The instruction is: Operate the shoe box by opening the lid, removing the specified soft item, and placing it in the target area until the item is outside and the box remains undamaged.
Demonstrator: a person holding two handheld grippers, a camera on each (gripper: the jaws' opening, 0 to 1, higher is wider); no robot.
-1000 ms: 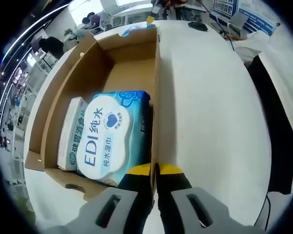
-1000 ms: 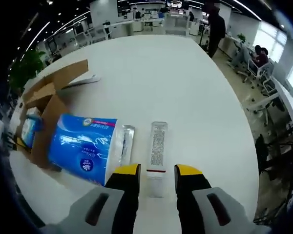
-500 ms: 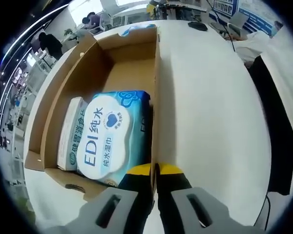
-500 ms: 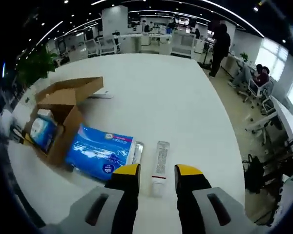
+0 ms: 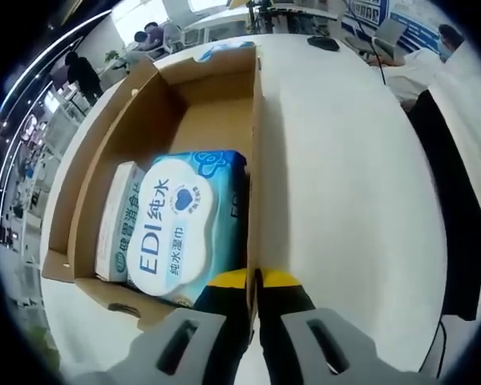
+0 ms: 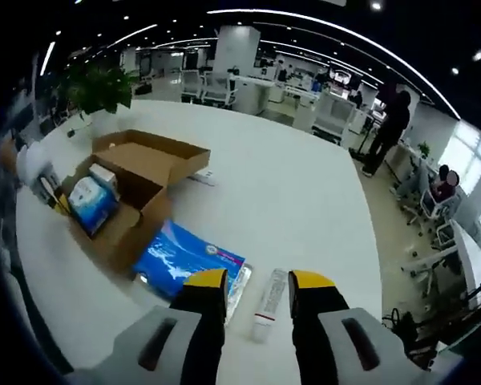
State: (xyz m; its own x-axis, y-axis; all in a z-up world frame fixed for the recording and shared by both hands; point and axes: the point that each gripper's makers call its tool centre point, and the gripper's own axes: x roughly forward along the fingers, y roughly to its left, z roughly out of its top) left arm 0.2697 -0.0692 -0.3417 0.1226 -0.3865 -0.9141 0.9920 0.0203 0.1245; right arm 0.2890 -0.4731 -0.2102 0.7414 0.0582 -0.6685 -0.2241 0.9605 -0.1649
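Note:
The brown cardboard shoe box (image 5: 216,120) stands with its lid (image 6: 156,154) folded back. Inside lie a teal-and-white wet-wipe pack (image 5: 180,220) and a slim white-and-green carton (image 5: 116,224) to its left. My left gripper (image 5: 254,281) is shut on the box's right wall, one jaw inside and one outside. In the right gripper view the box (image 6: 132,228) sits at the left, with a soft blue tissue pack (image 6: 184,261) flat on the table beside it. My right gripper (image 6: 257,278) hangs open and empty above the table, well back from that pack.
A clear-capped white tube (image 6: 268,303) and a small clear wrapped item (image 6: 240,282) lie just past the right jaws. A person in dark clothes (image 5: 457,160) is at the table's edge. The white table (image 6: 289,208) stretches wide; office desks and a standing person (image 6: 389,120) are beyond.
The right gripper has risen and pulled back from the blue pack, which stays on the table beside the box. The left gripper has kept its hold on the box wall.

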